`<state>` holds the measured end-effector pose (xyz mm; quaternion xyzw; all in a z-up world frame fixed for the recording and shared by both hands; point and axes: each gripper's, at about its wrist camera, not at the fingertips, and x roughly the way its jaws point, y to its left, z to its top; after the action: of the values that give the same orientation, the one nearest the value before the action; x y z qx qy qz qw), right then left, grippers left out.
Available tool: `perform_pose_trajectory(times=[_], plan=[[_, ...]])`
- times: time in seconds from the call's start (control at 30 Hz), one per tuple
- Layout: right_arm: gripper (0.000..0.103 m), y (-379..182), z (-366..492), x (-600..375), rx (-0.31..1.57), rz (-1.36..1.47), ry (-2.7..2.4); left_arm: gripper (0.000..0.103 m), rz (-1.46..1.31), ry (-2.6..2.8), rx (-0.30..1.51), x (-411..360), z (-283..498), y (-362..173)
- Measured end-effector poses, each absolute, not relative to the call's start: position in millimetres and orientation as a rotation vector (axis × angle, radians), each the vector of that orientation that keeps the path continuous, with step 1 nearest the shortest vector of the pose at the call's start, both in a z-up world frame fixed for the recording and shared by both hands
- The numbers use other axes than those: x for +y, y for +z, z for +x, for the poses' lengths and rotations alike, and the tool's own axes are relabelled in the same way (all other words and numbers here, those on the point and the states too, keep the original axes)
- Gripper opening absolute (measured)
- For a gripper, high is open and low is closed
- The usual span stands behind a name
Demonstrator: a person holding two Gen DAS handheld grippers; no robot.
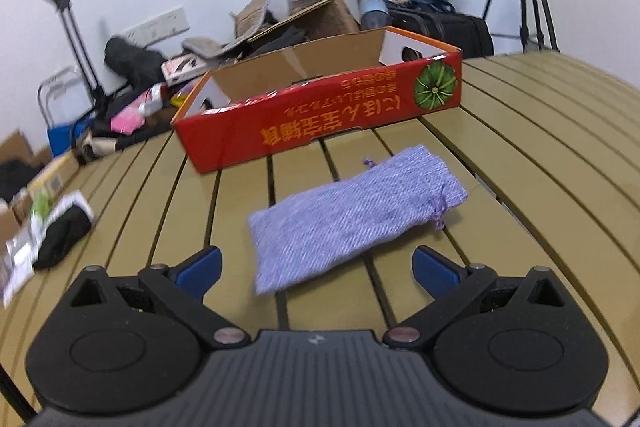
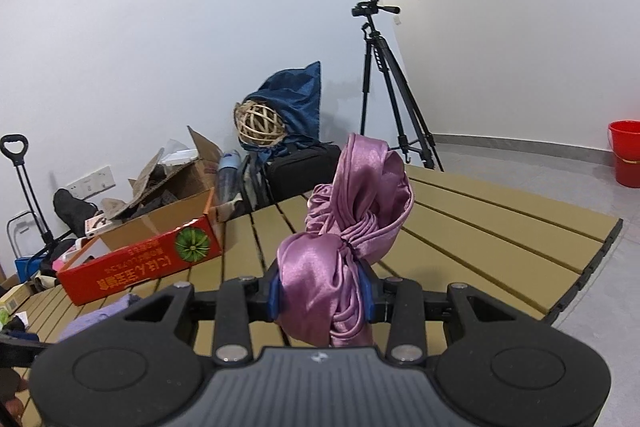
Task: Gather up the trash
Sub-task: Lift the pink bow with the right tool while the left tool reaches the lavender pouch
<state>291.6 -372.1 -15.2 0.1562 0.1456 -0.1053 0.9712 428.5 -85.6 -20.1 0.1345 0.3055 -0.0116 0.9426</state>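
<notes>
Your right gripper (image 2: 323, 293) pinches the knotted pink satin cloth (image 2: 352, 211) above the table (image 2: 500, 223). Your left gripper (image 1: 317, 269), spread wide, hovers near the purple pouch (image 1: 352, 215) (apparently untouched) before the red box (image 1: 320, 115).

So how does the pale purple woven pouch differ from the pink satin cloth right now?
The woven pouch lies flat on the slatted table, untouched, with the open left gripper just short of it. The satin cloth is bunched and knotted, held up off the table by the right gripper. The pouch looks matte and coarse, the cloth glossy and smooth. Both are soft purple-toned fabric items near the red box.
</notes>
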Motion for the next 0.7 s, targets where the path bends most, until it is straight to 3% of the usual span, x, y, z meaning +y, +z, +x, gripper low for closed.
perform_pose_trajectory(times=[0.27, 0.7], plan=[[0.036, -22.2, 296.2, -387.3, 0.320, 0.320, -0.237, 0.103, 0.400, 0.012, 0.623, -106.6, 457.2, -29.5], [0.036, -24.4, 301.9, -377.4, 0.332, 0.300, -0.203, 0.103, 0.270, 0.026, 0.669, -100.7, 483.2, -35.2]])
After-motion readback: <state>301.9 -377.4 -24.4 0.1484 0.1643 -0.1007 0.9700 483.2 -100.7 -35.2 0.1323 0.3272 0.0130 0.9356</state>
